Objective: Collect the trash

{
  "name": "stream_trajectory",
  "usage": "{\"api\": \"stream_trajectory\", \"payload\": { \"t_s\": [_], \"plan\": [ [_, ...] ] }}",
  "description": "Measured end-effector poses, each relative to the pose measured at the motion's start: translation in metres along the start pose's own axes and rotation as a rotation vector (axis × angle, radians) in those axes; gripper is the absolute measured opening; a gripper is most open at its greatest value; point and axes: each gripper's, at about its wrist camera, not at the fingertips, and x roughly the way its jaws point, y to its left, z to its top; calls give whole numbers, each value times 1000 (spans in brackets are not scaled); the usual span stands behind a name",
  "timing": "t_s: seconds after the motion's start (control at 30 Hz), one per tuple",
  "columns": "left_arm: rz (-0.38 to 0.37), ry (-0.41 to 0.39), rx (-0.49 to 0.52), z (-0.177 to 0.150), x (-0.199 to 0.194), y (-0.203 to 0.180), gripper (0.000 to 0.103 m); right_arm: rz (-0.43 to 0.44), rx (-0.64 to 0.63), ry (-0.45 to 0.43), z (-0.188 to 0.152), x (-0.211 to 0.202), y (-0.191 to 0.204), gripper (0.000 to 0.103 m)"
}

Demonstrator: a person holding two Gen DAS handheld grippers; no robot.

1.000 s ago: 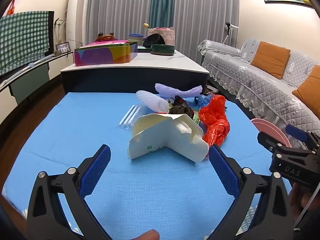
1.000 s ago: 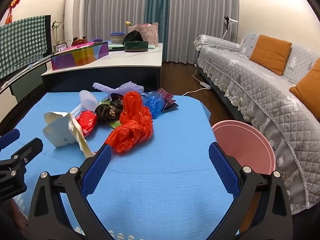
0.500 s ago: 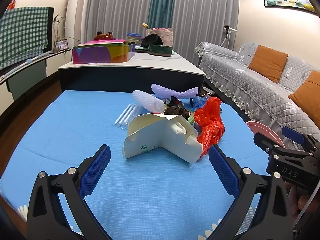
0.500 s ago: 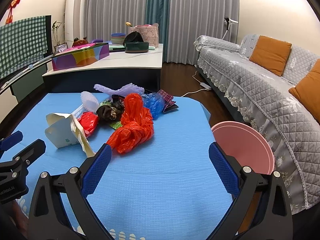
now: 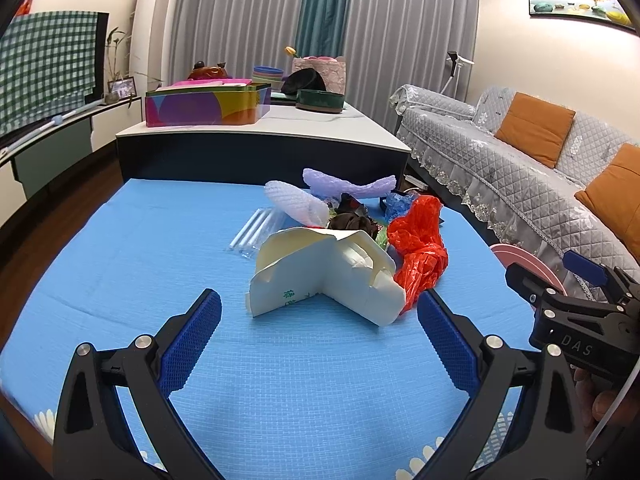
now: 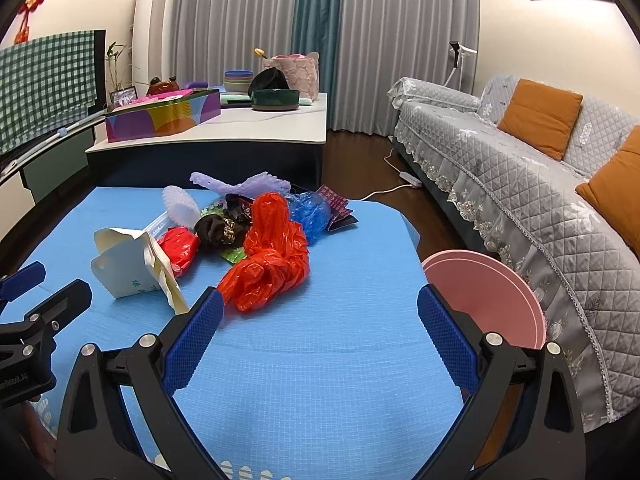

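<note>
Above the blue table [image 5: 120, 248], left tongs [image 5: 320, 320] nearer the carton [image 5: 320, 280]; both tongs spread, empty.

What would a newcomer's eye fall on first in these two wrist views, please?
Probably the crumpled red plastic bag, glaring in the middle of the trash heap on the blue tablecloth. Beside it, on its left, lies a torn white carton, directly ahead of the open left gripper. The pink bin stands off the table's right edge, beyond the open right gripper.

Left wrist view looks low along its spread fingers, close behind the white carton [image 5: 326, 276]; right wrist view faces likewise from farther right; both share the trash pile [image 6: 256, 236].
</note>
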Motion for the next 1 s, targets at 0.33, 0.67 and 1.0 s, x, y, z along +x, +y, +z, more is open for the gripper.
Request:
{"api": "stream_trajectory", "payload": {
  "t_s": [0.33,0.67,1.0],
  "plan": [
    [-3,-1,-1,0,0,0,95,0,-1,-2,0,0,0,95],
    [-7,-1,-1,0,0,-1,95,0,-1,-3,0,0,0,95],
    [-6,-2,-2,0,0,-1,95,-6,-3,-9,5,-3,-1,92]
  ]
}}
